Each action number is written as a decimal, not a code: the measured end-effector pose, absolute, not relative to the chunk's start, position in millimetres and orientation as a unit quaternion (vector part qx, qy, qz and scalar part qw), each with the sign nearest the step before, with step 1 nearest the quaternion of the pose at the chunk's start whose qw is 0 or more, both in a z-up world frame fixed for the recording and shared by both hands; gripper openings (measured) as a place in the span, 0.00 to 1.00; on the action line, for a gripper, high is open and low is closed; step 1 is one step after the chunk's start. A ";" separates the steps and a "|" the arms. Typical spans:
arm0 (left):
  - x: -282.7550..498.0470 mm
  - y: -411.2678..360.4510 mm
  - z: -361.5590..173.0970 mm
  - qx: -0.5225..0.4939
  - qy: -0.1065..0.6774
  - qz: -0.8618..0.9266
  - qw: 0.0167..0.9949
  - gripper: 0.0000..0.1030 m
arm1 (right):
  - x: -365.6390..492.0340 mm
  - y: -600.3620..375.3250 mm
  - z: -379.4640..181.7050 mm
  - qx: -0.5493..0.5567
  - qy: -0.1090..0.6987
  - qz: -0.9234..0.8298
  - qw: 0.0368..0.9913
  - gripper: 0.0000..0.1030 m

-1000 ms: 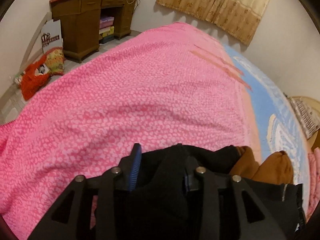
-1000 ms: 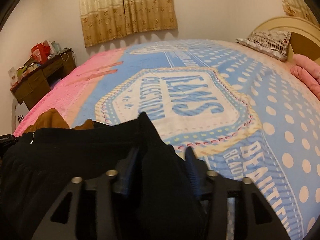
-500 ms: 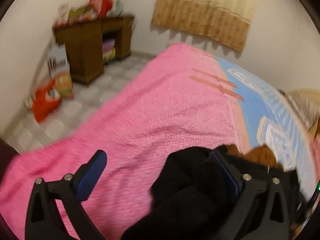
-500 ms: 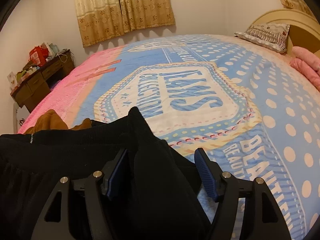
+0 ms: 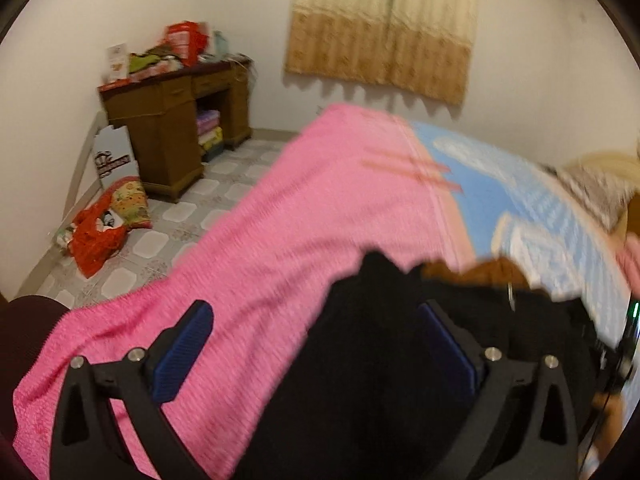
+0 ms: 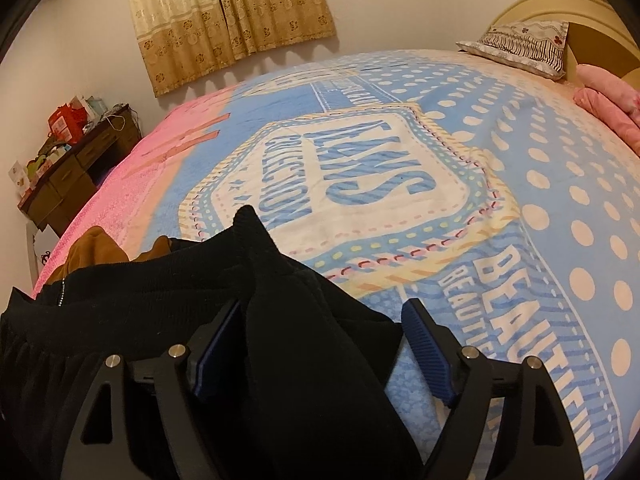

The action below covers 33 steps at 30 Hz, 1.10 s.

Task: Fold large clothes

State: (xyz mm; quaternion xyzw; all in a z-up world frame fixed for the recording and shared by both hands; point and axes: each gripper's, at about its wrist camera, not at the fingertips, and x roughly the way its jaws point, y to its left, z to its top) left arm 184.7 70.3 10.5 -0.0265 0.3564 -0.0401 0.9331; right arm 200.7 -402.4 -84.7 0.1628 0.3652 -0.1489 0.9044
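Observation:
A black garment (image 5: 380,360) lies bunched at the near edge of the bed, partly on the pink blanket (image 5: 300,220). A brown garment (image 5: 480,276) peeks out behind it. My left gripper (image 5: 316,340) hangs wide open above the blanket, the black cloth lying near its right pad only. In the right wrist view a raised fold of the black garment (image 6: 280,300) stands between the fingers of my right gripper (image 6: 320,344). Its jaws are opening. The right pad (image 6: 424,348) is clear of the cloth, over the blue printed bedspread (image 6: 520,200).
A brown desk (image 5: 168,128) piled with items stands in the far left corner. Red and patterned bags (image 5: 104,224) lie on the tiled floor beside it. A striped pillow (image 6: 520,44), a pink folded blanket (image 6: 608,108) and the headboard (image 6: 592,12) sit at the bed's far right.
My left gripper opened wide, let go of the black cloth and rose back from it. My right gripper's jaws spread apart around the black fold while staying in place.

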 end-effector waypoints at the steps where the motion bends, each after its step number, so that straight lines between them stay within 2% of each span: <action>1: 183.9 61.1 2.7 -0.012 0.362 -0.042 0.931 1.00 | 198.4 -401.1 -81.6 0.160 0.361 -0.153 0.906 0.78; 3: 184.8 42.3 -16.7 0.015 0.374 -0.045 0.926 1.00 | 186.0 -397.3 -66.7 0.147 0.330 -0.179 0.915 0.78; 6: 191.1 29.1 -36.0 0.017 0.385 -0.049 0.921 1.00 | 134.1 -376.4 -26.9 0.122 0.208 -0.252 0.937 0.78; 7: 193.0 28.0 -39.8 0.017 0.382 -0.037 0.923 1.00 | 122.2 -365.2 -18.0 0.118 0.194 -0.234 0.945 0.78; 9: 200.4 24.9 -46.4 0.008 0.377 -0.019 0.926 1.00 | 119.6 -340.5 -14.1 0.102 0.220 -0.162 0.957 0.78; 11: 205.8 23.9 -52.1 -0.001 0.379 -0.010 0.925 1.00 | 121.0 -307.1 -20.0 0.075 0.253 -0.096 0.960 0.69; 13: 207.6 22.8 -57.0 0.002 0.376 -0.008 0.927 1.00 | 129.9 -275.7 -34.1 0.059 0.293 -0.046 0.953 0.49; 15: 205.4 22.9 -59.4 0.011 0.369 -0.010 0.929 1.00 | 142.6 -251.6 -53.2 0.043 0.318 -0.025 0.947 0.42; 18: 204.1 25.2 -60.5 0.016 0.366 -0.017 0.930 1.00 | 155.9 -234.3 -84.8 -0.024 0.326 -0.040 0.944 0.42; 24: 207.5 17.4 -65.4 0.027 0.365 0.004 0.931 1.00 | 159.0 -255.1 -92.9 0.033 0.325 -0.009 0.945 0.43; 29: 195.5 12.5 -58.2 0.054 0.358 0.018 0.932 1.00 | 159.8 -250.7 -95.8 0.011 0.322 -0.023 0.946 0.43; 33: 155.4 39.6 -35.9 0.026 0.354 0.010 0.935 1.00 | 162.9 -250.2 -93.8 0.015 0.320 -0.021 0.947 0.43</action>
